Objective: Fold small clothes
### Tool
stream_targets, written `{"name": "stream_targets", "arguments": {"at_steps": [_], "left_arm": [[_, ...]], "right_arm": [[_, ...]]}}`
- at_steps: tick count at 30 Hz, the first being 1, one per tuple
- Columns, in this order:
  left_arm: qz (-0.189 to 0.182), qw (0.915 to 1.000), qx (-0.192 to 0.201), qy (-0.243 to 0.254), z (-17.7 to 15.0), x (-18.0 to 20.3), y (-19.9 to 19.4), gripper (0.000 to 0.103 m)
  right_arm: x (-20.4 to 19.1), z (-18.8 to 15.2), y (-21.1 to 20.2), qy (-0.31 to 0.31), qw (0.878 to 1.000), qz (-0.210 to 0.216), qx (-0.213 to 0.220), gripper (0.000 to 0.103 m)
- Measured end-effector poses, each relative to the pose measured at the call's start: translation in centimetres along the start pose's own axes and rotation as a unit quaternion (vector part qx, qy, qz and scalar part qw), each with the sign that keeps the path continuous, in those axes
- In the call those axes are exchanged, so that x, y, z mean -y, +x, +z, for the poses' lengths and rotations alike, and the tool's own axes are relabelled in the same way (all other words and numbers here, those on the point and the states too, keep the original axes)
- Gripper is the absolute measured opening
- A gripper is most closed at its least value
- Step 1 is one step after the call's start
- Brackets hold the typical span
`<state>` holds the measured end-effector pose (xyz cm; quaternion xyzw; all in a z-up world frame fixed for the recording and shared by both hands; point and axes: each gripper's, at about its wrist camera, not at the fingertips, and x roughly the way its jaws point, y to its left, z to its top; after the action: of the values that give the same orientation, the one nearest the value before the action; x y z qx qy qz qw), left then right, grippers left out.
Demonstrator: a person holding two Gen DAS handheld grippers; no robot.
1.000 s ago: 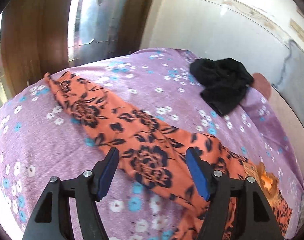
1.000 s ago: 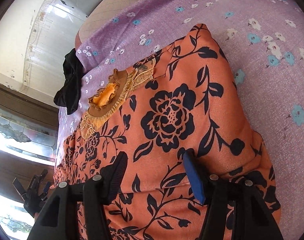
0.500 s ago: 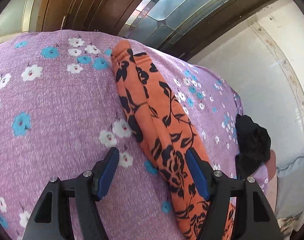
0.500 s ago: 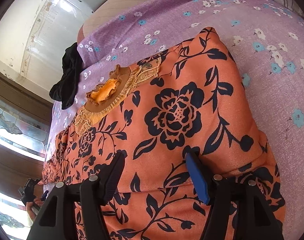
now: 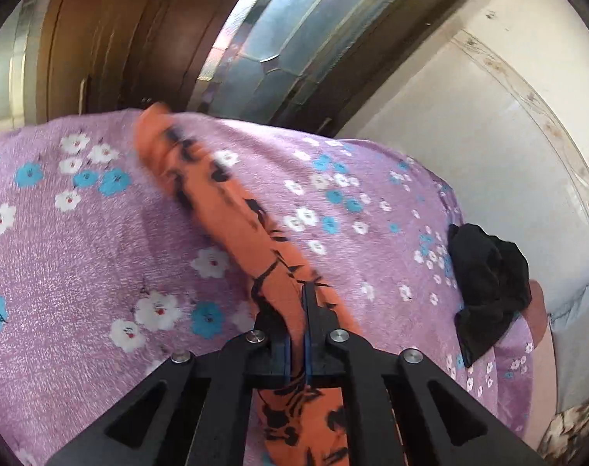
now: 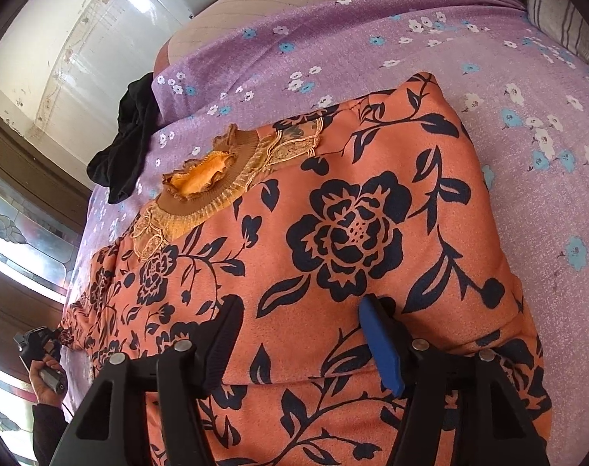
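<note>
Pinching a narrow band of the orange floral garment, the left gripper has its fingers pressed together on the cloth, which runs between them and carries on below the gripper frame. From that grip the orange strip stretches away across the purple flowered bedsheet toward the far edge of the bed, where its end lies blurred near the dark wooden door and the leaded glass panel. Further right in the left wrist view, a crumpled black garment sits at the edge of the sheet, well apart from the orange strip, with a pale wall behind it.

Seen from the right wrist, the same black garment lies at the upper left edge of the bedsheet. At the far left, low in the frame, the person's left hand holds the other gripper at the end of the garment. The orange garment lies spread flat over the sheet, its frilled golden collar facing up toward the black garment. The right gripper hovers over the near part of the cloth, its fingers spread wide and gripping nothing.
</note>
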<state>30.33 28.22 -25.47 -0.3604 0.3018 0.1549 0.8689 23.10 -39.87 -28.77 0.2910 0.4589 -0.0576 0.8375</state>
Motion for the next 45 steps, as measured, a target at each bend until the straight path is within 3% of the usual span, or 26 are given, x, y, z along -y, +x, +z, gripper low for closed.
{"name": "stream_targets", "arguments": {"at_steps": [2,4,6,8,11,16,17,18,19,20,21,25,27,29,32,35,37,40,45], "left_arm": [[-0.020,0.9978,0.012,0.061,-0.9,4.1,-2.0,0.004],[-0.049,0.9900,0.011,0.132,-2.9,8.5,-4.3,0.004],[-0.082,0.9754,0.003,0.205,-6.1,13.0,-6.5,0.004],[-0.117,0.9547,-0.015,0.273,-10.7,17.4,-8.7,0.004],[-0.162,0.9113,-0.056,0.374,-19.1,22.9,-11.2,0.004],[-0.233,0.8071,-0.179,0.512,-32.6,28.5,-13.0,0.010],[-0.238,0.7968,-0.187,0.523,-34.0,28.5,-13.7,0.010],[-0.239,0.7939,-0.189,0.526,-34.6,28.3,-14.3,0.017],[-0.243,0.7957,-0.189,0.522,-34.6,28.0,-14.9,0.023],[-0.250,0.8022,-0.187,0.509,-33.9,27.7,-15.3,0.038],[-0.255,0.8139,-0.181,0.490,-32.8,27.2,-15.8,0.050],[-0.247,0.8714,-0.132,0.403,-26.6,24.2,-16.6,0.061],[-0.207,0.8990,-0.094,0.374,-24.0,22.7,-16.1,0.065],[-0.146,0.9177,-0.057,0.365,-21.9,21.5,-14.9,0.065],[-0.074,0.9350,-0.037,0.345,-19.7,19.5,-12.2,0.065],[-0.017,0.9495,-0.083,0.302,-18.3,17.2,-8.5,0.065],[0.012,0.9557,-0.113,0.271,-17.8,15.9,-6.7,0.065],[0.036,0.9601,-0.131,0.245,-17.2,14.6,-5.5,0.065],[0.033,0.9587,-0.134,0.249,-17.3,14.9,-5.2,0.065]], "right_arm": [[0.4,0.2,-0.3,0.013,1.000,0.009,-0.001,0.055],[0.6,0.4,-0.8,0.027,0.999,0.019,0.001,0.055],[0.6,0.6,-1.6,0.029,0.999,0.026,0.012,0.055],[0.6,0.8,-2.6,0.027,0.999,0.030,0.028,0.055],[0.9,1.2,-3.9,0.037,0.997,0.040,0.046,0.055],[2.5,2.1,-5.3,0.065,0.994,0.052,0.067,0.055],[3.0,2.2,-5.6,0.072,0.993,0.058,0.070,0.056],[3.4,2.4,-5.8,0.080,0.992,0.066,0.072,0.057],[3.8,2.6,-6.0,0.087,0.991,0.074,0.072,0.057],[4.1,2.8,-6.2,0.093,0.990,0.082,0.072,0.057],[4.3,2.8,-6.3,0.098,0.989,0.090,0.072,0.057],[3.4,2.7,-5.5,0.089,0.985,0.142,0.047,0.057],[2.2,2.4,-4.4,0.078,0.979,0.188,0.018,0.057],[0.5,1.8,-3.3,0.063,0.975,0.213,-0.012,0.057],[-3.2,0.4,-3.0,-0.006,0.982,0.187,-0.021,0.057],[-8.7,-1.8,-3.8,-0.145,0.980,0.135,0.003,0.060],[-11.6,-3.5,-3.8,-0.220,0.969,0.114,0.011,0.067],[-15.2,-5.9,-3.4,-0.320,0.944,0.084,0.015,0.068],[-20.0,-7.8,-1.3,-0.437,0.899,0.032,0.022,0.068]]}}
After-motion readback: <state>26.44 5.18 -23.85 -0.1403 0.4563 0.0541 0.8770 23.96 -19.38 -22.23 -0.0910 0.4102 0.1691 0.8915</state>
